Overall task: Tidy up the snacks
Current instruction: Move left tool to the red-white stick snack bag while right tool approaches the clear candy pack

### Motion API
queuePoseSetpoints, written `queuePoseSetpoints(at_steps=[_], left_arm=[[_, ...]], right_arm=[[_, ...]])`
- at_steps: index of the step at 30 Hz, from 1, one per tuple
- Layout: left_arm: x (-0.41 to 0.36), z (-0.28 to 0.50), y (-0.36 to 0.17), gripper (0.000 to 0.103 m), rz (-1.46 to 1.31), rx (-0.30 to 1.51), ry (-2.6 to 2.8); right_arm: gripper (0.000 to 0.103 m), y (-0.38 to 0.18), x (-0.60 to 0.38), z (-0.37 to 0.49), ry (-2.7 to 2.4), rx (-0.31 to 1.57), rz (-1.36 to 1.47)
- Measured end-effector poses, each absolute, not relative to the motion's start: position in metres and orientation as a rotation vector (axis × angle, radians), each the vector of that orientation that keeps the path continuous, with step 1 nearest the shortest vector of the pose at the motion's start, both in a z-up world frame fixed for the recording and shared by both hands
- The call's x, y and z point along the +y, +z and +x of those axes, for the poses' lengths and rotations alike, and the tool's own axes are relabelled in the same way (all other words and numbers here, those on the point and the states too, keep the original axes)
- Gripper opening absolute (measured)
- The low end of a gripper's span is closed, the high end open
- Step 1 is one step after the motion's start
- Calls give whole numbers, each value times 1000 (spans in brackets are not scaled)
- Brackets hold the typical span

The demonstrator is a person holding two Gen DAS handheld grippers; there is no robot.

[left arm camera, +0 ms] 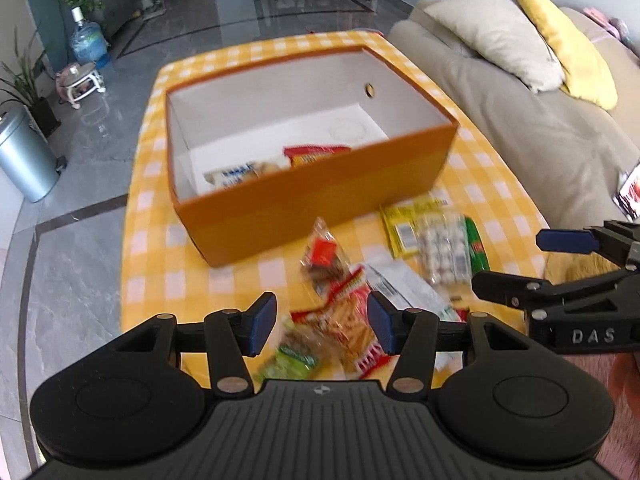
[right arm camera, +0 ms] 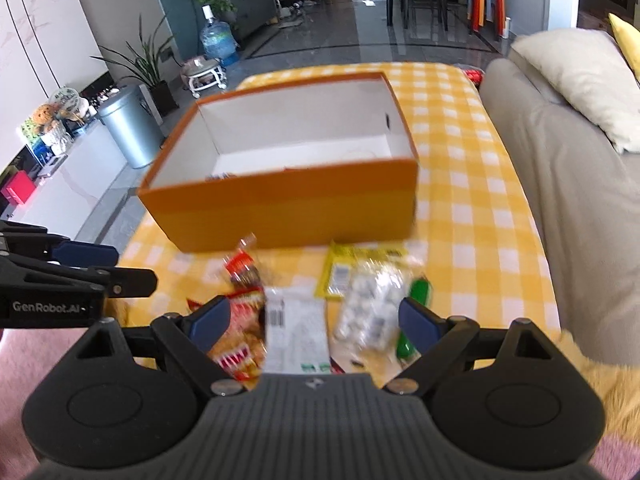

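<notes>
An orange box [left arm camera: 312, 208] with a white inside stands on the yellow checked table [left arm camera: 480, 184]. In it lie a white-and-blue pack [left arm camera: 234, 174] and a red-and-yellow pack [left arm camera: 316, 154]. Loose snacks lie in front of the box: a red chips pack [left arm camera: 352, 320], a green pack [left arm camera: 294, 356], a clear pack with a red label [left arm camera: 324, 258], a white pack [right arm camera: 296, 328], a yellow pack [right arm camera: 340, 272] and a clear candy pack [right arm camera: 372, 304]. My left gripper [left arm camera: 322, 328] hovers open over the chips pack. My right gripper [right arm camera: 314, 320] is wide open above the white and candy packs.
A grey sofa [left arm camera: 520, 120] with a cream cushion [left arm camera: 496, 36] and a yellow cushion [left arm camera: 568, 52] borders the table on the right. A metal bin [right arm camera: 128, 128], a water bottle [right arm camera: 216, 36] and potted plants [right arm camera: 148, 68] stand on the tiled floor to the left.
</notes>
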State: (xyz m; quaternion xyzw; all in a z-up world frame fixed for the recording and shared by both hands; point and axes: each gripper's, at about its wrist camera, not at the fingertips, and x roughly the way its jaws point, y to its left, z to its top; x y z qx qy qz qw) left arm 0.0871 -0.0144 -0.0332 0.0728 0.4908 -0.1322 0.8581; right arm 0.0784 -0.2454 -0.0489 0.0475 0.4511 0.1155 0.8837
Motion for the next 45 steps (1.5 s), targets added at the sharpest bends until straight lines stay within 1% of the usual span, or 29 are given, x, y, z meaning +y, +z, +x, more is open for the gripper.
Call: queuePoseSetpoints(at_steps=[3,7,13,22,25,27,28,35,41,45], left_arm=[[-20,80,-42,62,176,1059,-298],[-18,77,-53,67,140,1102,-301],[-15,81,-62,68,52,1140,-286],[-27,100,-80,68,-59,1189,-197],[-30,105,-90,69,-95,1200,-157],[-30,107,-97,70,-113,1206,-135],[-30,109,-100,70,-122,1213,-124],[-29,117,-112,70,-143,1217,-80],[-33,123,-118,67,-121,1232,-75],[-37,126,-121,66,-91,1239,-77]], right_arm=[[88,-60,-250,70,232,958,107],[87,-73,-253,64,238,984,134],[79,-90,-250,65,244,1036,152],[76,-100,-254,79,196,1040,148],[73,-104,-255,82,198,1041,149],[67,-108,-254,85,209,1048,144],[67,-109,-253,86,216,1051,143],[65,-117,-253,100,210,1033,137],[61,-127,-250,117,165,1039,105],[61,-133,-247,125,160,1041,84]])
